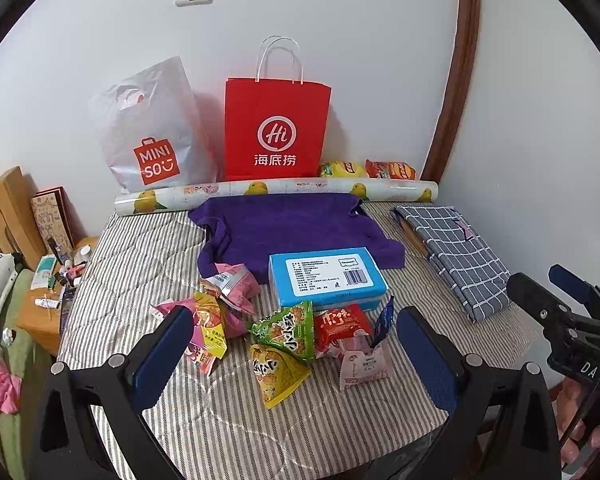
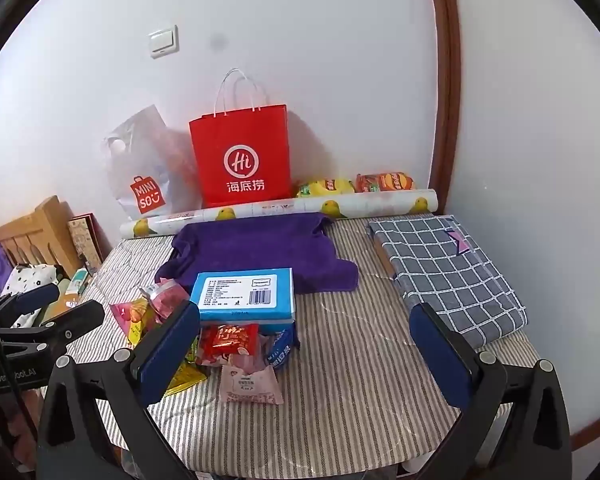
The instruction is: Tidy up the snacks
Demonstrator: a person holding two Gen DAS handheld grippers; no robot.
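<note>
Both grippers empty, jaws wide: left gripper (image 1: 294, 354), right gripper (image 2: 304, 344). Snack packets (image 1: 284, 332) piled near table's (image 2: 340, 400) front edge, labels mostly unreadable; blue box (image 2: 244, 292) partly hides some.

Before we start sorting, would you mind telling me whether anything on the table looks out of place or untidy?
Yes: the small snack packets lie in a loose jumble in front of the blue box, some overlapping. The purple cloth is rumpled, one corner trailing. Two more snack bags sit apart behind the patterned roll.

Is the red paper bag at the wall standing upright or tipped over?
Upright. The red paper bag stands on its base against the wall, handles pointing up.
</note>
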